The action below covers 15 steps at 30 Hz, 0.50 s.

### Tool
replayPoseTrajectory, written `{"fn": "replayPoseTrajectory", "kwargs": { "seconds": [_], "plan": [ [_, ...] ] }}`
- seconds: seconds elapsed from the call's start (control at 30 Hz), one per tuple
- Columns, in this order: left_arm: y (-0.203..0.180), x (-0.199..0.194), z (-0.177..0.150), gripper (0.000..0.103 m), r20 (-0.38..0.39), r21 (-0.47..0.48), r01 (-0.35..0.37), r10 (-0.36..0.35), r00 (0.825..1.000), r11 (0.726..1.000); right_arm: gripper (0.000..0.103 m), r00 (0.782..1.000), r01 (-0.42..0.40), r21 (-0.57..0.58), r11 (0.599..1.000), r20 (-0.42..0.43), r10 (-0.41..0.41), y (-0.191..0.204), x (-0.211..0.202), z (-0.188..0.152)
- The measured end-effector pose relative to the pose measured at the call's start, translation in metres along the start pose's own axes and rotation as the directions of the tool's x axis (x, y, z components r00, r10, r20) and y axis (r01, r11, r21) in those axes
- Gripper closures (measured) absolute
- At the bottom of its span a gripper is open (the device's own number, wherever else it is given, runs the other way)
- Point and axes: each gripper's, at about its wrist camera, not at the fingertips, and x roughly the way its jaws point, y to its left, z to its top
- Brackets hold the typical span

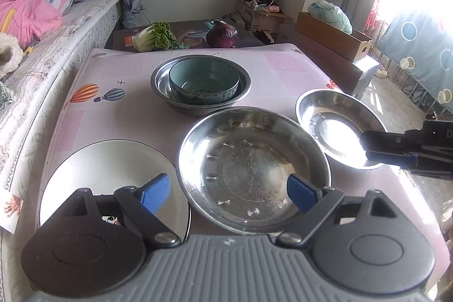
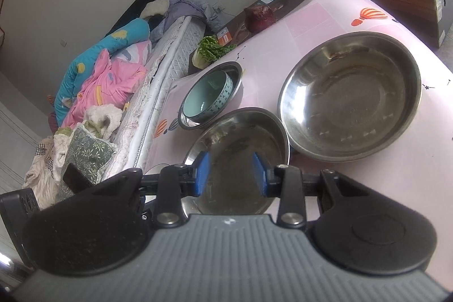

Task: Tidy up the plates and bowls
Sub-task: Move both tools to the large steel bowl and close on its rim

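On the pink tablecloth (image 1: 119, 118) a large steel plate (image 1: 252, 169) lies front and centre. A second steel plate (image 1: 325, 115) sits to its right. At the front left is a white plate (image 1: 107, 174). Further back, a steel bowl (image 1: 201, 81) holds a teal bowl (image 1: 203, 81). My left gripper (image 1: 229, 191) hangs open and wide, one finger over the white plate and the other over the centre plate, holding nothing. My right gripper (image 1: 365, 146) reaches in from the right above the right plate's near rim. In its own view the right gripper (image 2: 231, 174) stands partly open and empty above a steel plate (image 2: 240, 143).
A leafy cabbage (image 1: 158, 37) and a purple cabbage (image 1: 222, 33) rest on a dark box behind the table. A bed with bedding (image 1: 34, 7) runs along the left side. Cardboard boxes (image 1: 334, 33) stand at the back right, past the table's right edge.
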Motion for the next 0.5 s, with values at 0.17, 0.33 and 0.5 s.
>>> {"fn": "replayPoseTrajectory", "kwargs": {
  "seconds": [0.17,0.33,0.5],
  "plan": [
    [-0.03,0.014,0.013,0.013,0.017,0.038,0.025,-0.025,1.0,0.999,0.07,0.996,0.063,0.063,0.996,0.052,-0.066,-0.036,-0.018,0.004],
    [-0.063,0.033,0.035,0.013,0.029,0.085,0.026,-0.028,0.999,0.996,0.07,0.981,0.136,0.109,0.985,0.126,-0.15,-0.07,-0.034,0.016],
    [-0.087,0.055,0.06,0.019,0.033,0.104,0.016,-0.02,0.999,0.994,0.07,0.961,0.2,0.142,0.969,0.165,-0.223,-0.099,-0.039,0.029]
  ]
}}
